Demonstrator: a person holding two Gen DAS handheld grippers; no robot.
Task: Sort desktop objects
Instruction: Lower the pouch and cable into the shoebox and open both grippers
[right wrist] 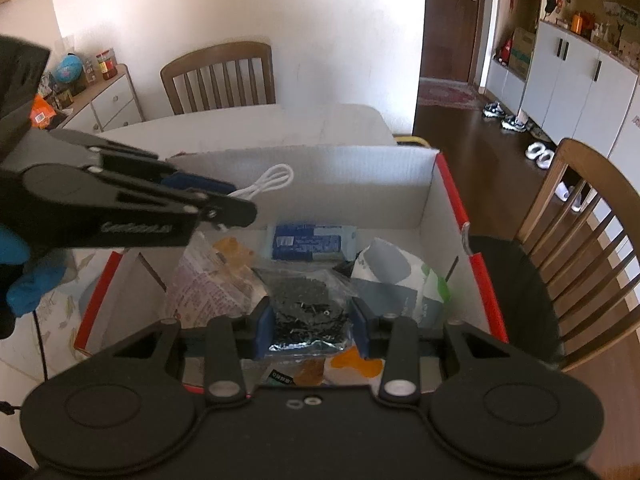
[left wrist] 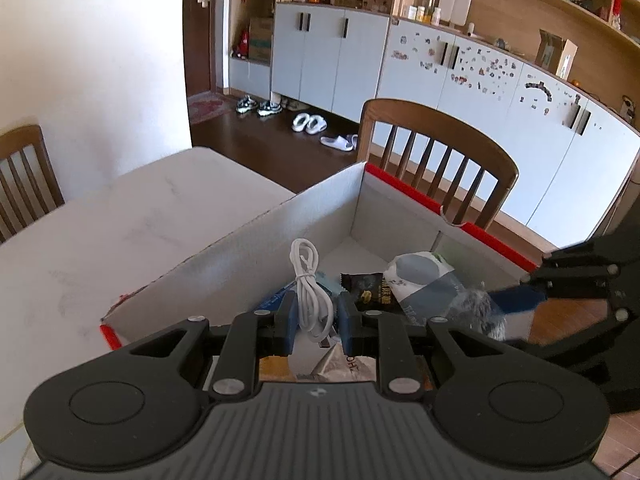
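Note:
My left gripper (left wrist: 314,322) is shut on a coiled white USB cable (left wrist: 310,292) and hangs above the open cardboard box (left wrist: 248,248). From the right wrist view the left gripper (right wrist: 236,204) comes in from the left with the white cable (right wrist: 272,180) looping past its tips. My right gripper (right wrist: 310,328) is shut on a clear bag of small black parts (right wrist: 306,308) above the box (right wrist: 432,200). In the left wrist view the right gripper (left wrist: 532,292) enters from the right with that bag (left wrist: 476,308). Inside the box lie a blue packet (right wrist: 308,240), a grey-and-white pouch (left wrist: 420,280) and a dark snack wrapper (left wrist: 368,290).
The box with red edges stands on a white table (left wrist: 120,232). Wooden chairs (left wrist: 436,156) stand around the table; another chair (right wrist: 592,232) is at the right. A black bin (right wrist: 516,292) sits beside the box. A hand in a blue glove (right wrist: 28,280) shows at left.

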